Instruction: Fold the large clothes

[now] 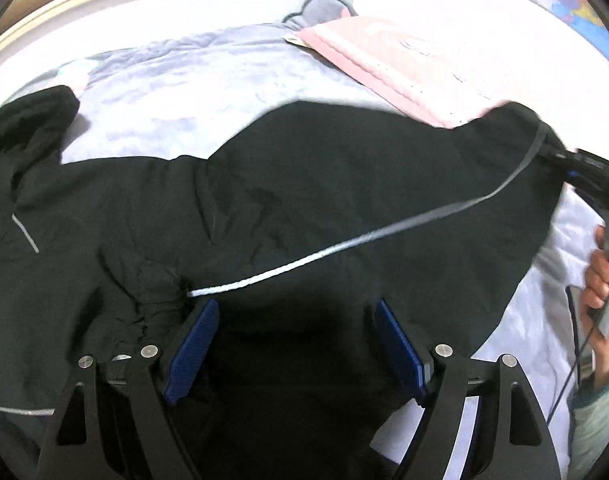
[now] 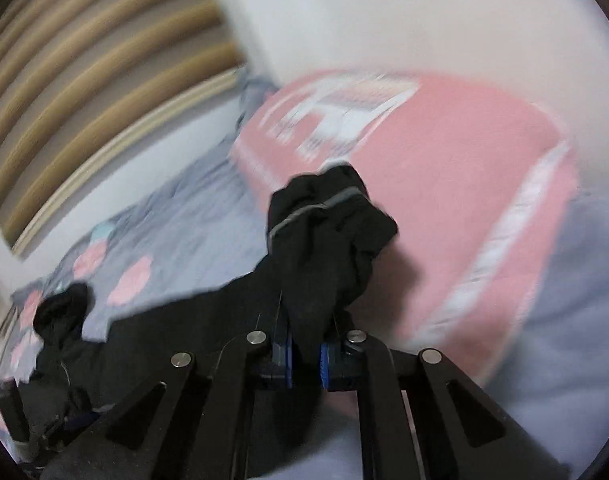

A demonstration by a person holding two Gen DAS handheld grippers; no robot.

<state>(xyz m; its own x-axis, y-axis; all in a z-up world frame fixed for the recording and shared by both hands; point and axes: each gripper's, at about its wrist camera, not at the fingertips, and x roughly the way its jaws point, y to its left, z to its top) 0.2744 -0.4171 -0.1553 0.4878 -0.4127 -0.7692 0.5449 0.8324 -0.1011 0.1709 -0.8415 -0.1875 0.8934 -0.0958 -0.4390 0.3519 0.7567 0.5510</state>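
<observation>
A large black garment [image 1: 312,184] with a thin grey-white stripe [image 1: 344,244] lies spread over the bed. My left gripper [image 1: 296,320] is open, its blue pads [image 1: 196,344] hovering just over the garment's near part by a gathered bunch of cloth. My right gripper [image 2: 306,352] is shut on a bunched end of the black garment [image 2: 328,220], which sticks up past the fingers. The right gripper also shows at the right edge of the left wrist view [image 1: 584,164], holding the garment's far right corner lifted.
The bed has a pale lilac quilt [image 1: 192,92] with pink patches. A pink blanket [image 1: 404,64] lies at the head, close behind the garment. A slatted wooden headboard [image 2: 84,92] and white wall stand beyond. A person's hand [image 1: 600,280] is at the right.
</observation>
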